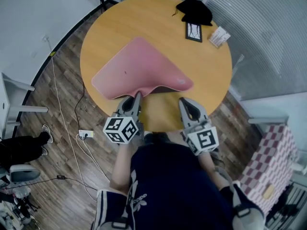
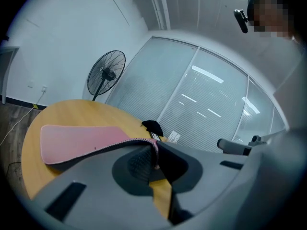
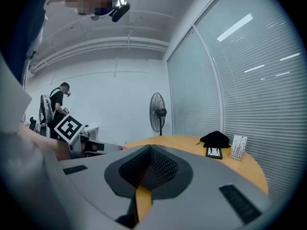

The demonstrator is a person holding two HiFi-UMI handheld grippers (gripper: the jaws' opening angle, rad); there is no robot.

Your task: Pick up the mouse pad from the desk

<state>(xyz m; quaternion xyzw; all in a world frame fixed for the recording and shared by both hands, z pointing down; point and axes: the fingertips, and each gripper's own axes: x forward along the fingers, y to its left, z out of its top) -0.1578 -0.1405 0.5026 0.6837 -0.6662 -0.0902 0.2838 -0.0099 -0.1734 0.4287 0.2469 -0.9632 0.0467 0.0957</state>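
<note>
L claw [image 1: 136, 98] clamped on stitched rim of floppy pink mouse pad [image 1: 139, 68], edge curled off round wood counter [image 1: 153, 23], R claw [image 1: 184, 103] together, empty.

Mouse pad [image 1: 139, 68]: pink top face, matt, soft and pliable enough to curl; stitched rim; underside dark and matt.

Desk [image 1: 158, 23]: wood-look top, smooth, with a low sheen.

Left gripper [image 1: 137, 96] and right gripper [image 1: 184, 101]: grey moulded plastic, matt. The pads [image 3: 163, 166] are black with a fine cross-hatched grip texture. Each marker cube [image 1: 121, 129] is matt white with black print.

Floor [image 1: 62, 104]: dark wood planks with visible grain and a faint sheen.

Black cloth [image 1: 194, 11]: matt and crumpled.

Checked cloth [image 1: 271, 157]: red-and-white woven fabric.

Fan [image 2: 106, 74]: black wire grille, metal by its look.
</note>
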